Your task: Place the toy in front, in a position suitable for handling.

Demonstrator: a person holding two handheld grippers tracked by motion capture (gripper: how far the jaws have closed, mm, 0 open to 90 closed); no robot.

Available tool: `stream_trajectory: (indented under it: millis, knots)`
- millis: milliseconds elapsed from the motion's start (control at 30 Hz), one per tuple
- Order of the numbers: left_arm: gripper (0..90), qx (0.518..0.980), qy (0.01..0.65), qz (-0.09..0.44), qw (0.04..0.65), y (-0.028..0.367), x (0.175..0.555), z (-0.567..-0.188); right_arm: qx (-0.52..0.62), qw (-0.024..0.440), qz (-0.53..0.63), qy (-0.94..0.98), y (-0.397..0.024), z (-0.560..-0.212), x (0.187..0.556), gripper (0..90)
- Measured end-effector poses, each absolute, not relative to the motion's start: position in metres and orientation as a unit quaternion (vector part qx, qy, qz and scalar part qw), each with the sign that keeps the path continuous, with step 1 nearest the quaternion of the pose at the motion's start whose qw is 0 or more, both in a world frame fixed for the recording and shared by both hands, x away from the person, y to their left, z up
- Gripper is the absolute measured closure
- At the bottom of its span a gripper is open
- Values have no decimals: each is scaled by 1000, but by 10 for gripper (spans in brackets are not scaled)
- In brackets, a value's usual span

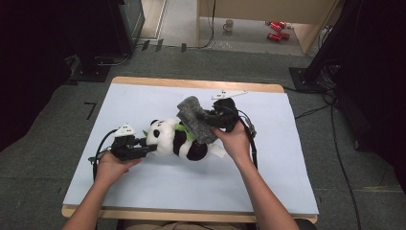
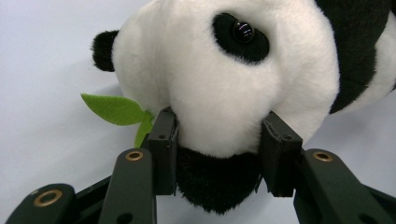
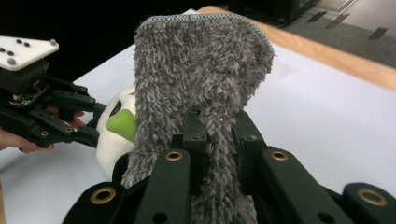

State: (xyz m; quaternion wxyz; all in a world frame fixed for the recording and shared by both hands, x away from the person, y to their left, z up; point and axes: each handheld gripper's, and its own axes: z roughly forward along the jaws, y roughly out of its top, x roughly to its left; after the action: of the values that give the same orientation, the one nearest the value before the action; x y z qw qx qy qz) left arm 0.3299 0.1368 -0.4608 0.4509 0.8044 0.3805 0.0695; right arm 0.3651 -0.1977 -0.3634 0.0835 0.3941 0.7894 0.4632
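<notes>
Panda plush (image 1: 174, 140) lies on its side at the middle of the desk (image 1: 143, 187), its head clamped between the jaws of the left tool (image 2: 219, 140). Right tool (image 3: 217, 135) is pressed tight on a grey fuzzy cloth (image 3: 201, 70), held raised just above the panda's body, green leaf (image 2: 114, 109) beside the head.

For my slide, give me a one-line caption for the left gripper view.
Left gripper clamps the plush panda's snout, a green felt leaf beside it.

Lab-like room: grey carpet floor (image 1: 43, 158), trailing cables (image 1: 335, 139), dark equipment stands (image 1: 330, 52).
</notes>
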Motion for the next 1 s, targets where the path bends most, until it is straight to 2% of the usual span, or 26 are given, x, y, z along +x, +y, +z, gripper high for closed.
stream_trajectory:
  millis: [200,300,1000]
  knots:
    - [553,802,389,61,449,137,330,-461,403,57,438,802,-189,-386,373,796]
    - [560,796,408,49,445,136,332,-461,402,61,423,810,-186,-397,372,796]
    - [571,794,431,29,427,134,338,-457,410,52,414,811,-213,-415,358,802]
